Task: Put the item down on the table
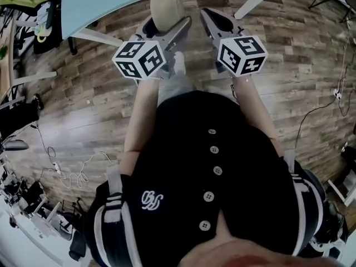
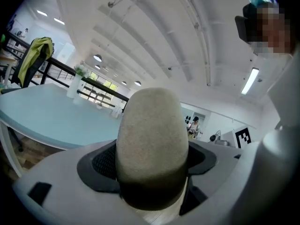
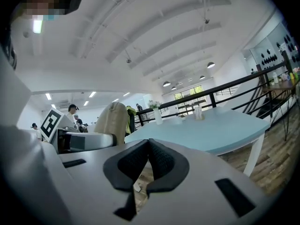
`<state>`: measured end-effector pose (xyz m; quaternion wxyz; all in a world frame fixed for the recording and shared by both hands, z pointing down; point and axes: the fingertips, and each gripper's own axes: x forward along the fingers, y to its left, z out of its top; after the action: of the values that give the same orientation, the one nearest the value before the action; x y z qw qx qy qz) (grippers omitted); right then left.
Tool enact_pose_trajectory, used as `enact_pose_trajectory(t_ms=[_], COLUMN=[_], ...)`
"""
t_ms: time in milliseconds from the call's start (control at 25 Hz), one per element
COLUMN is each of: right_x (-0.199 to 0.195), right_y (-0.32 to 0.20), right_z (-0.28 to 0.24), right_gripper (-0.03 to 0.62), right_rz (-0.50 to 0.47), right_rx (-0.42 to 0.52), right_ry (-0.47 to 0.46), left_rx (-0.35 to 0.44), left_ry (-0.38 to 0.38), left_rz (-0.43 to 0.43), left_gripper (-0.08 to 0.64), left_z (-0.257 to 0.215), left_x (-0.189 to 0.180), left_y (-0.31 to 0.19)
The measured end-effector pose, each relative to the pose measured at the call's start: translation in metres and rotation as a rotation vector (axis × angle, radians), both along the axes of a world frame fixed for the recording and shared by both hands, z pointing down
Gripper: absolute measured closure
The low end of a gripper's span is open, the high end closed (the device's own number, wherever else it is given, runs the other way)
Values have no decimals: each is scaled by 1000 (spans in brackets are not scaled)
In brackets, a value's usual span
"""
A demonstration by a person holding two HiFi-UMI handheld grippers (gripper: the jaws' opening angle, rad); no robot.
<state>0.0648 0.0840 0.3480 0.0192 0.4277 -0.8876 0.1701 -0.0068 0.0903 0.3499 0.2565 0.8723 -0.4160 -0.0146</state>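
Item [image 1: 166,10] left of right gripper [image 1: 207,14]; table [image 1: 111,1] beyond

A light blue counter [image 1: 105,4] lies ahead of both grippers, and its near stretch is open blue surface. At its far end stand a white vase [image 3: 157,112] and small glasses [image 3: 199,112], with a dark railing [image 3: 225,90] behind them. A chair [image 2: 22,76] draped with a yellow-green jacket [image 2: 37,50] stands at the counter's far left. White legs [image 1: 253,1] slant from the counter down to the wooden floor [image 1: 300,77]. The left gripper [image 1: 167,16], filled by a beige item [image 1: 166,4], and the closed right gripper [image 1: 208,14] sit side by side with a narrow gap between them.
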Motion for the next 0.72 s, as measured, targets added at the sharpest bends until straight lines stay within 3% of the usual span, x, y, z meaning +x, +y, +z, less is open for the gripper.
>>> enact_pose_trajectory(t_ms=[160,400,720], right_x=[-31,-69,-85], right_y=[-53,-125,-165], right_z=[-5,-16,5], right_gripper=[583,583,583], right_rz=[17,41,65], right_rx=[1,26,-36], right_ry=[3,25,62], left_rx=[-30,-10,-72], left_ry=[-12,2,36], left_rz=[2,13,12], left_gripper=[156,156,156], left_z=[3,-5,19], left_x=[-36,-77,-102], left_y=[-53,-126,-169])
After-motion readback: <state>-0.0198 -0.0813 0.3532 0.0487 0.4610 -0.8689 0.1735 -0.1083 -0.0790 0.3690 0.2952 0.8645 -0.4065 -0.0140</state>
